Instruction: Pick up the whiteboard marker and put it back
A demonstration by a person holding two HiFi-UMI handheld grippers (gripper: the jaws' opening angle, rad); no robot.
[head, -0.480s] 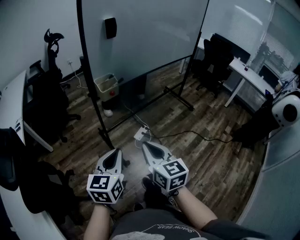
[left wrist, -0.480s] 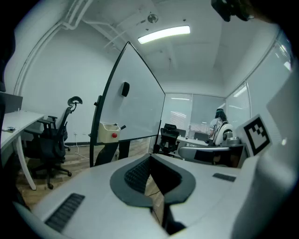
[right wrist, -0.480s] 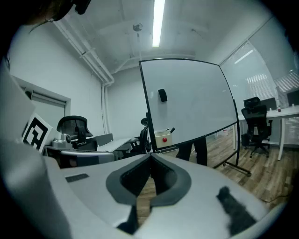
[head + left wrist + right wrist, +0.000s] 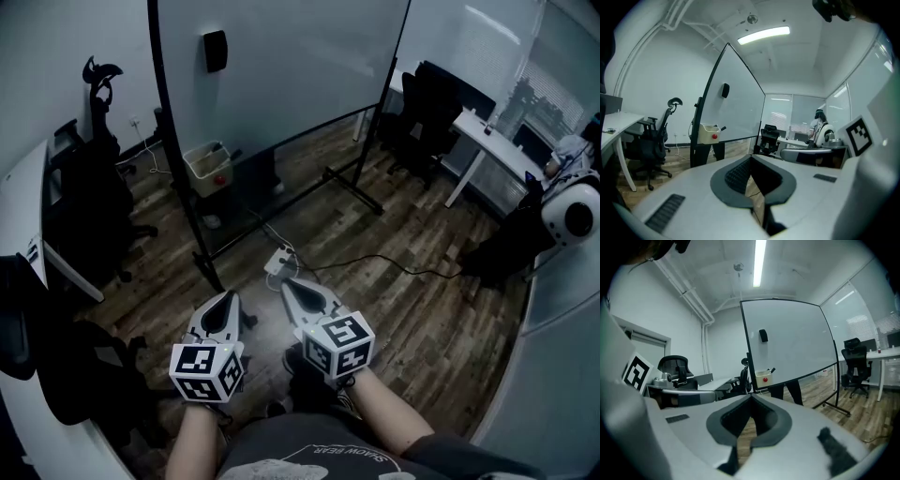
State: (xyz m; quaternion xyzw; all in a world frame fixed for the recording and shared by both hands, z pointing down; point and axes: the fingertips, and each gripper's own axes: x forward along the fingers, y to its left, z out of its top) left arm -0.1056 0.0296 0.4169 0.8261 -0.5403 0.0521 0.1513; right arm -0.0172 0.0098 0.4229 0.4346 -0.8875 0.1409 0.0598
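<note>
A white whiteboard [image 4: 281,66] on a black rolling stand stands ahead of me. A small cream box [image 4: 208,167] with a red dot hangs on its frame, and a dark marker [image 4: 723,128] pokes out of the box's top. The marker [image 4: 772,370] also shows in the right gripper view. A black eraser [image 4: 215,51] sticks to the board. My left gripper [image 4: 228,298] and right gripper [image 4: 286,284] are held side by side low in front of me, far short of the board. Both are shut with nothing between the jaws.
A power strip [image 4: 279,263] and its cable [image 4: 394,267] lie on the wood floor ahead of the grippers. Black office chairs [image 4: 89,202] stand at the left and at the back right [image 4: 422,112] beside a white desk [image 4: 483,141]. The board stand's feet [image 4: 352,192] spread across the floor.
The view has drifted slightly, so the board and box sit a little higher and further left. Both grippers keep the same shut pose.
</note>
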